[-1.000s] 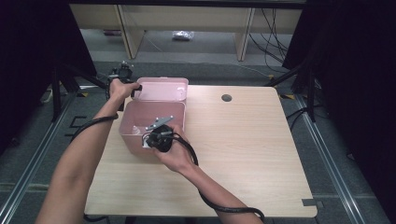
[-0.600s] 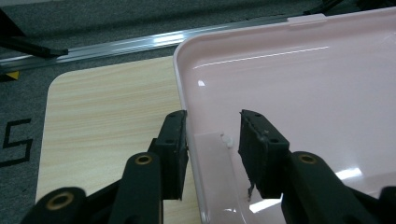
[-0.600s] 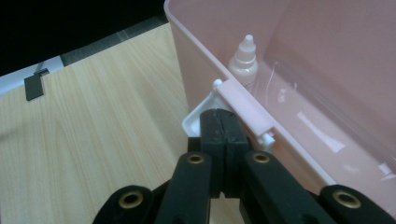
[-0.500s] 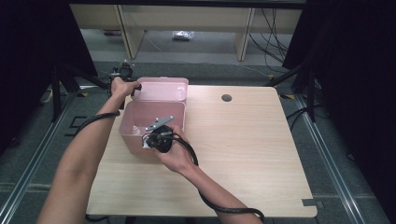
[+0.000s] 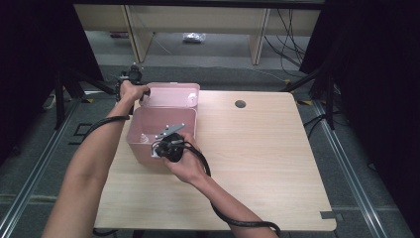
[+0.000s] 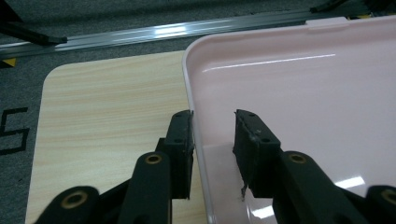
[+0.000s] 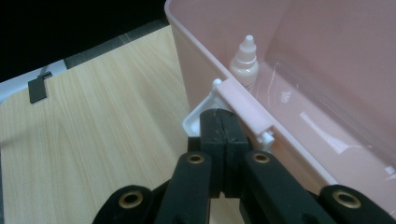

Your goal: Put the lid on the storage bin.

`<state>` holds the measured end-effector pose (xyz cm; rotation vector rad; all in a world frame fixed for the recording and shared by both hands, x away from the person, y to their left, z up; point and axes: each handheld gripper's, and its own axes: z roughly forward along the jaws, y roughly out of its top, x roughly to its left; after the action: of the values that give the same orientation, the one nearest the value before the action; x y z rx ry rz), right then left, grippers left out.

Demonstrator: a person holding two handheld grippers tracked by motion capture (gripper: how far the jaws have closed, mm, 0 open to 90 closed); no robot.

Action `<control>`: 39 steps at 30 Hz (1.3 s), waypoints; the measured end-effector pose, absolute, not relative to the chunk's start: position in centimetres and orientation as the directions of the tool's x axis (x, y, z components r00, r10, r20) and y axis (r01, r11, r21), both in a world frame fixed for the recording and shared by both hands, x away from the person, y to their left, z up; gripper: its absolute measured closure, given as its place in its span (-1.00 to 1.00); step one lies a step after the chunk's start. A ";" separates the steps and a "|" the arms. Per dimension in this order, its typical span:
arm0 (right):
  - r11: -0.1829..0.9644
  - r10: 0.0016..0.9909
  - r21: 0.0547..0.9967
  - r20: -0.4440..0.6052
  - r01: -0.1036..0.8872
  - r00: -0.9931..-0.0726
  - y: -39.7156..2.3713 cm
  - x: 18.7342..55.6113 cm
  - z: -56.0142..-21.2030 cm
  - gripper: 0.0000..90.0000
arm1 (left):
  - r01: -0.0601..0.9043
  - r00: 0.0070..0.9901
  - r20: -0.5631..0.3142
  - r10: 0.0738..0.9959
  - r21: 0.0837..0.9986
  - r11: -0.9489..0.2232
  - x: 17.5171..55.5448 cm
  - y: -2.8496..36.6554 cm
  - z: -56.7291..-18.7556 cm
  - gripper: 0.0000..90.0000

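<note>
Jaws of the left gripper (image 6: 212, 140) stand a little apart, one on each side of the thin edge of the pink lid (image 6: 299, 93). We see that the outer jaw is right against the edge, but a gap shows between the inner jaw and the lid, so the lid is not pinched. These jaws have just been closing in on that edge. In the high view the left gripper (image 5: 130, 82) is at the far left corner of the pink box (image 5: 143, 141), where the lid (image 5: 171, 95) stands open behind the box.

The right gripper (image 7: 224, 135) has its jaws pressed tight together. We see them pinching a small white latch (image 7: 198, 119) on the near wall of the pink box (image 7: 196, 60). In the high view the right gripper (image 5: 166, 148) sits at the near side of the box, with the hand just behind it.

Inside the box, close to the near wall, stands a little dropper bottle (image 7: 244, 60) with a white tip.

The box rests on the left part of the wooden table (image 5: 257, 163). Well to the right of the box, the table has a small round hole (image 5: 240, 104).
</note>
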<state>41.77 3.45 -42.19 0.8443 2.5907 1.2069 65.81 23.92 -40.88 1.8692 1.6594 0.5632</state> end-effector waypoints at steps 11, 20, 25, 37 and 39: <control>0.513 0.551 0.749 0.087 0.419 -0.830 3.4 41.7 -42.3 1.00 | 0.776 0.142 -0.039 0.989 0.625 -0.086 66.3 23.9 -40.9 0.59; 0.515 0.546 0.751 0.084 0.414 -0.833 3.3 41.8 -42.3 1.00 | 0.782 0.157 -0.008 0.988 0.612 -0.119 66.6 23.9 -41.2 0.64; 0.520 0.541 0.750 0.080 0.408 -0.837 3.3 41.8 -42.3 1.00 | 0.782 0.165 0.014 0.986 0.608 -0.139 66.6 23.8 -41.3 0.71; 0.518 0.546 0.747 0.087 0.417 -0.833 3.3 41.9 -42.3 1.00 | 0.794 0.114 -0.027 0.993 0.603 -0.075 66.5 24.0 -41.0 0.88; 0.520 0.547 0.743 0.088 0.420 -0.833 3.4 41.9 -42.2 1.00 | 0.790 0.114 -0.035 0.993 0.609 -0.070 66.4 24.1 -40.7 0.89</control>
<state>41.92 3.36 -42.23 0.8336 2.6000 1.2062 66.42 24.10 -40.74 1.9126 1.7254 0.5488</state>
